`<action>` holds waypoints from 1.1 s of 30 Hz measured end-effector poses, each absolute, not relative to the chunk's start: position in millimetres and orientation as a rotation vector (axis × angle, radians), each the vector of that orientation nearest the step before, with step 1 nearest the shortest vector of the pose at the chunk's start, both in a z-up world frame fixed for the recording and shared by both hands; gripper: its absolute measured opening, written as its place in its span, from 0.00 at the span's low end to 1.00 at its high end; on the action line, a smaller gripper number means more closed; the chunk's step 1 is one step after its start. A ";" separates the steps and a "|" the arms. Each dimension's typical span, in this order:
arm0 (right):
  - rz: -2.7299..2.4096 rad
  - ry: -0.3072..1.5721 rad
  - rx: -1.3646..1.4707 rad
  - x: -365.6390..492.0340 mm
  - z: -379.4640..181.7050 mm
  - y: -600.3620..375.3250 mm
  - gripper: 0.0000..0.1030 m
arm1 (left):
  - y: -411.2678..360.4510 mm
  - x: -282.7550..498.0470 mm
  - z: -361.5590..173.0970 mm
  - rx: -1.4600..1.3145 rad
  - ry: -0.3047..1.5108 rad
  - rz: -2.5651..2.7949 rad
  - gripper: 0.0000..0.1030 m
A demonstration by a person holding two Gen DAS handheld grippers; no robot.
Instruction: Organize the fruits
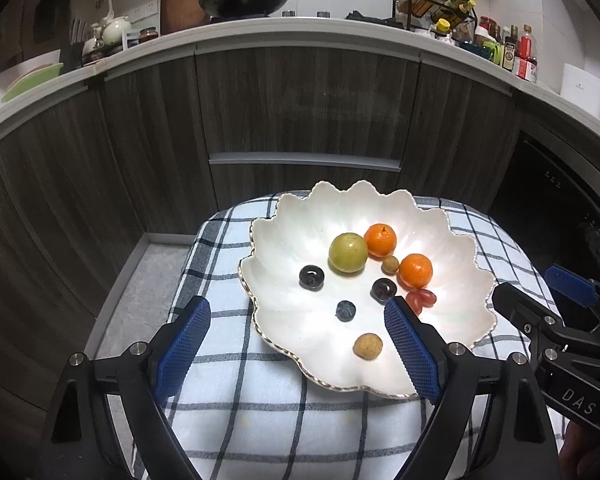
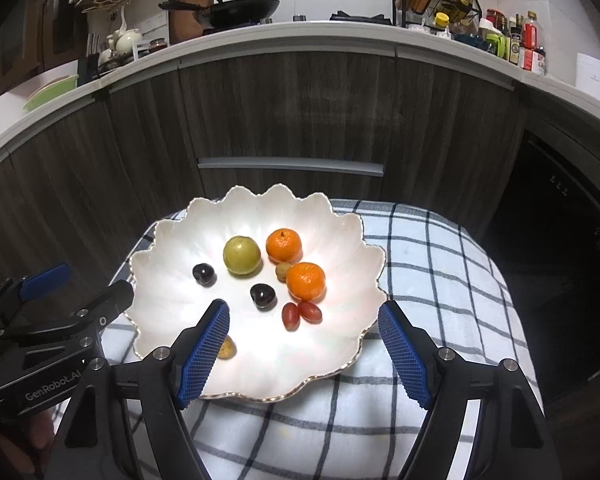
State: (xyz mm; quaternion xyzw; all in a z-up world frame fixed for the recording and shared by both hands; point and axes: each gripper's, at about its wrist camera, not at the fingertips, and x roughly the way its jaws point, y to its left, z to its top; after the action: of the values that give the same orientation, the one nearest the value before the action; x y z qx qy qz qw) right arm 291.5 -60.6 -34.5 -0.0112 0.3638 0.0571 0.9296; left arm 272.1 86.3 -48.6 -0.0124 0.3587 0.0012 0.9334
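Both grippers, left (image 1: 296,344) and right (image 2: 304,344), hung wide open and empty over the plate's (image 1: 452,240) near rim. All fruit sat on it: green fruit (image 1: 348,252) centre, tangerines (image 1: 380,240) at two o'clock. Judged placing done; next, withdraw.

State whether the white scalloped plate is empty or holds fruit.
Holds fruit: the white scalloped plate carries two oranges, a green fruit and smaller pieces.
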 end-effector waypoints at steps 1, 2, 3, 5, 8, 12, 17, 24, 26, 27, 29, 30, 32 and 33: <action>0.116 0.741 -0.024 289.4 -32.3 -61.2 0.75 | 85.8 268.8 -46.5 -0.027 0.731 0.002 0.87; 0.115 0.734 -0.024 286.1 -29.4 -62.3 0.75 | 85.4 266.5 -44.9 -0.028 0.729 0.003 0.87; 0.114 0.728 -0.024 283.4 -26.9 -62.9 0.75 | 84.8 263.9 -42.7 -0.028 0.727 0.004 0.87; 0.110 0.718 -0.022 277.4 -21.4 -64.8 0.75 | 83.8 256.6 -37.8 -0.029 0.719 0.005 0.87; 0.104 0.700 -0.018 267.0 -13.2 -66.9 0.75 | 82.3 247.5 -31.9 -0.025 0.709 0.011 0.87; 0.096 0.682 -0.018 254.0 -4.6 -69.6 0.75 | 80.6 233.4 -23.3 -0.023 0.698 0.020 0.88; 0.088 0.659 -0.018 237.0 5.4 -74.4 0.75 | 74.8 214.2 -16.7 -0.016 0.691 0.025 0.89; 0.072 0.642 -0.020 212.9 13.9 -82.4 0.75 | 66.8 192.7 -12.0 -0.010 0.681 0.029 0.89; 0.070 0.643 -0.019 207.3 14.0 -84.5 0.75 | 64.7 185.8 -11.1 -0.007 0.677 0.031 0.89; 0.066 0.644 -0.018 203.5 13.8 -85.8 0.75 | 63.9 182.4 -11.0 -0.004 0.677 0.033 0.89; 0.063 0.647 -0.015 197.1 13.3 -87.8 0.75 | 62.7 175.8 -11.1 -0.001 0.678 0.036 0.89; 0.061 0.650 -0.013 193.5 12.7 -88.9 0.75 | 62.0 171.8 -10.7 -0.001 0.677 0.037 0.89; 0.058 0.654 -0.011 186.6 11.5 -91.0 0.75 | 61.2 165.2 -10.2 0.001 0.675 0.038 0.89; 0.057 0.657 -0.009 183.2 10.8 -92.0 0.75 | 60.4 160.4 -9.8 0.002 0.673 0.040 0.89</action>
State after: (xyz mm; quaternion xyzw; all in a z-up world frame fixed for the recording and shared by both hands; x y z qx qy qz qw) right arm 183.2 -92.0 10.8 -0.0046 0.3227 0.0280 0.9461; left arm 160.4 60.4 -9.8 0.0010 0.3302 0.0195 0.9437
